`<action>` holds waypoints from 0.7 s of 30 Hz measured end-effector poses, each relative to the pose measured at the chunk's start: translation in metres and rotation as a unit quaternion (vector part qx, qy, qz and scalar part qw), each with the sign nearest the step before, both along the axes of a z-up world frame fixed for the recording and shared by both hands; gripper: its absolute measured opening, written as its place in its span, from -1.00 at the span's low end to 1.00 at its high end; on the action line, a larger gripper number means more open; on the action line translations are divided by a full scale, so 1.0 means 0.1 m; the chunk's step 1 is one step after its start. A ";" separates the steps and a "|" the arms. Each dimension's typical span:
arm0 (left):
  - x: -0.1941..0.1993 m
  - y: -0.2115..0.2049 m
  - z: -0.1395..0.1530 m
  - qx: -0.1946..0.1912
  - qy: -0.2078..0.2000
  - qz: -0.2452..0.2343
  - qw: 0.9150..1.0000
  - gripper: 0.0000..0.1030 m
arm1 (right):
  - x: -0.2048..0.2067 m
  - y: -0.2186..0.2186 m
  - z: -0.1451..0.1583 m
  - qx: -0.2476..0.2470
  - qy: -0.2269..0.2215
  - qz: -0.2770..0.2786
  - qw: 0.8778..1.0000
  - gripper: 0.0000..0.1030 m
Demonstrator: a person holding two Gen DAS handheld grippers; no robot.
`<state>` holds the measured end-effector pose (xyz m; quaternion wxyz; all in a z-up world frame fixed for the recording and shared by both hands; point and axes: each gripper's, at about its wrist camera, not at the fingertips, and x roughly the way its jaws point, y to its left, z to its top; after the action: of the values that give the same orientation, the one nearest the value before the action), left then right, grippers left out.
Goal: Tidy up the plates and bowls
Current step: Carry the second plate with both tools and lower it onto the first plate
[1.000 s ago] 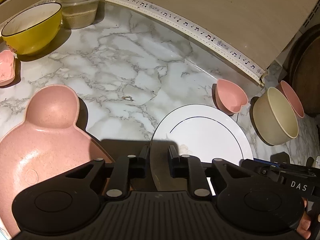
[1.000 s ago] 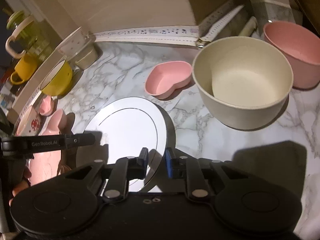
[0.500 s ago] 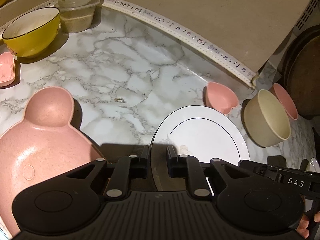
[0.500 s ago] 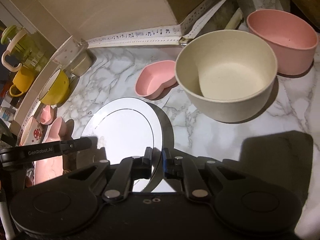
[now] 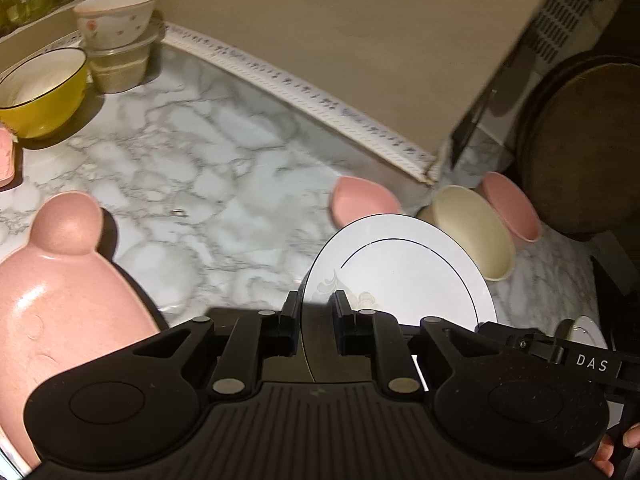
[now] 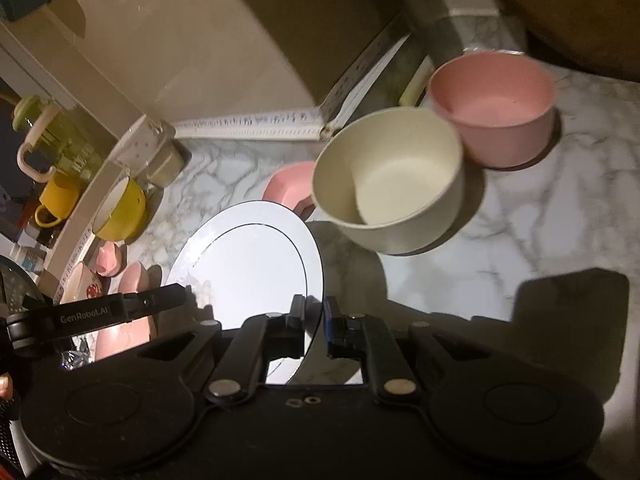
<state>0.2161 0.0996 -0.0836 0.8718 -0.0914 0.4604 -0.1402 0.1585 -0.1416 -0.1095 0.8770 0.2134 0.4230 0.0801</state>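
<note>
— Marble-veined counter (image 5: 224, 168) dropping away beneath; round white plate with a thin dark ring (image 5: 404, 268) now lifted clear, cream bowl (image 6: 388, 176) just beyond.

— Left gripper (image 5: 314, 320) and right gripper (image 6: 316, 326) both clamped on opposite rims. Ready for stacking elsewhere, probably.

The tabletop (image 5: 208, 168) is showing white marble with grey veins. The plate (image 5: 404, 268) is gleaming white with a thin dark ring and a faint leaf motif near its edge. Beyond the plate, a cream bowl (image 6: 388, 176) and a pink bowl (image 6: 494, 104) are sitting. A yellow bowl (image 5: 40, 92), white inside with a dark rim, is standing far left of the plate. Both tools are looking black.
</note>
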 end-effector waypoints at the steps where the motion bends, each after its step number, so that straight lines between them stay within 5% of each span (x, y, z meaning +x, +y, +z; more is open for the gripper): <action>1: -0.03 -0.04 0.03 -0.001 -0.002 -0.001 1.000 -0.70 | -0.04 -0.05 0.02 0.003 0.000 -0.003 1.000 -0.85; 21: -0.52 -1.39 0.13 0.005 -0.014 -0.093 0.996 -0.70 | -0.92 -1.16 0.15 0.012 -0.017 -0.093 0.995 -0.85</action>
<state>0.1644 -0.0391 -0.0710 0.8618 -0.0415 0.4553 -0.2197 0.0661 -0.2571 -0.0945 0.8850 0.2611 0.3854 0.0066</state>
